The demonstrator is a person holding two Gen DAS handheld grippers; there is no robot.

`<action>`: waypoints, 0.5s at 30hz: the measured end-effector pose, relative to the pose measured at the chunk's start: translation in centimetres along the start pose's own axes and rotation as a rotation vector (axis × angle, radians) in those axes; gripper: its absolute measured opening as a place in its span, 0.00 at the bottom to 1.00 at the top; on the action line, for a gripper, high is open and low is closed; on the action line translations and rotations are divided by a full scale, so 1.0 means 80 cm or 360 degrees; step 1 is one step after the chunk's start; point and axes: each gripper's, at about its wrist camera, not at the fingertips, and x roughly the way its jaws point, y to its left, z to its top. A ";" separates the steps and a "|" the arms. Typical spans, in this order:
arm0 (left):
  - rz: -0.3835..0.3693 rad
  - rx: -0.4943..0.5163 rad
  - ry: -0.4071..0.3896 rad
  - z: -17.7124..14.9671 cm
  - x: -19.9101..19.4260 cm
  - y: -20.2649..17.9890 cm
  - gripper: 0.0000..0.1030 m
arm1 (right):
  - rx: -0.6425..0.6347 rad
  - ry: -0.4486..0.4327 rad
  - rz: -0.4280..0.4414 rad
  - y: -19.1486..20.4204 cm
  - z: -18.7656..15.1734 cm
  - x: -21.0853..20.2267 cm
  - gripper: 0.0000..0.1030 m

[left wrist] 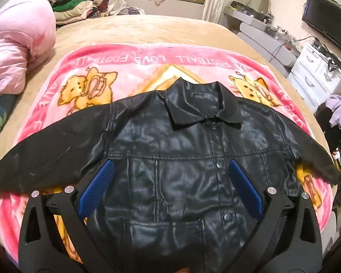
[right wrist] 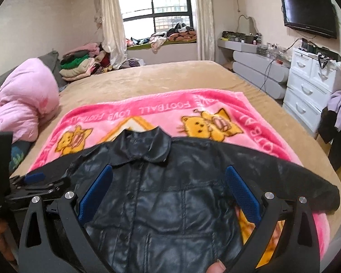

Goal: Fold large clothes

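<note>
left view, pose: my left gripper (left wrist: 170,173) is hovering over the black leather jacket (left wrist: 166,150), jaws spread wide, blue pads (left wrist: 95,191) gripping nothing.
left view, jacket: lying front-up and snapped shut on the pink cartoon blanket (left wrist: 147,61), sleeves out to both sides, collar pointing away from me.
left view, cut off: jacket hem is running under my gripper frame and out of the bottom edge; whether the pads are touching the leather, can't tell.
right view, pose: my right gripper (right wrist: 168,182) is hanging above the jacket's (right wrist: 170,195) right half, jaws also wide apart, nothing pinched.
right view, other gripper: the left gripper (right wrist: 31,186) is showing at the left edge, side-on; its jaw gap is unreadable from here.
right view, hidden: left sleeve is mostly covered by that gripper; image is soft; a fingertip (right wrist: 216,267) is poking in at the bottom edge.
right view, surroundings: blanket (right wrist: 147,107) is lying on the tan bed (right wrist: 159,77), pink duvet (right wrist: 22,100) bunched at left.
</note>
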 end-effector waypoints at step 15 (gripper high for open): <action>-0.0039 0.0148 0.0062 0.009 0.070 -0.053 0.91 | 0.0346 0.0084 -0.0231 -0.136 -0.012 0.072 0.96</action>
